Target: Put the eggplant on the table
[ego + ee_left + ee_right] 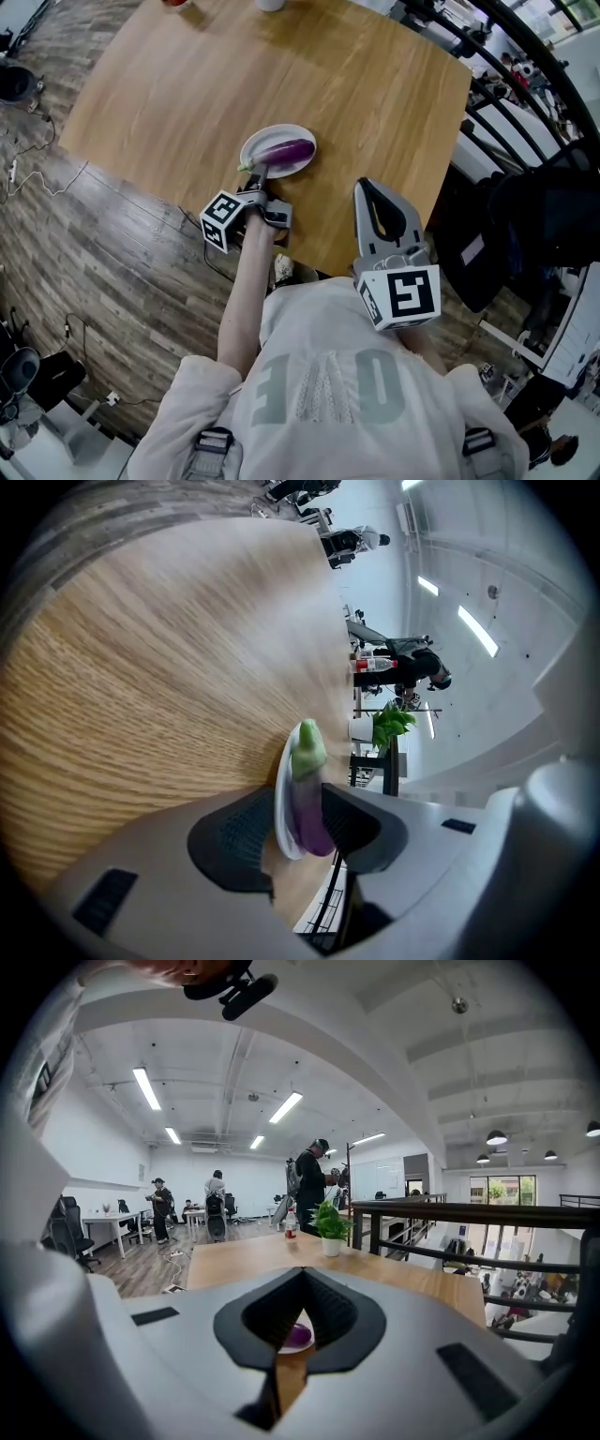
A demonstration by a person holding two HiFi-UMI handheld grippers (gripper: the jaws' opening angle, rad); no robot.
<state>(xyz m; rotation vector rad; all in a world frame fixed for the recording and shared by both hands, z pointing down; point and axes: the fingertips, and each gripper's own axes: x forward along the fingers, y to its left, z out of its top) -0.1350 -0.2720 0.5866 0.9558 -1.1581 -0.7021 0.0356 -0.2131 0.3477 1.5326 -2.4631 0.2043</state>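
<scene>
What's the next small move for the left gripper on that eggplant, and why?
Probably ease the left gripper forward along the eggplant, then close. Its jaws stand apart at the green stem end, not yet pressing, and the eggplant lies on the white plate.

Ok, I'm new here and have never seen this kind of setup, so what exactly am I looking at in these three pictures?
There's no robot: a person holds a two-jaw gripper in each hand. One picture is from a camera on their head, looking down; the other two ride on the grippers. A wooden table carries a white plate with a purple eggplant. The left gripper has open jaws around the eggplant; the right gripper is shut, empty, held back.
</scene>
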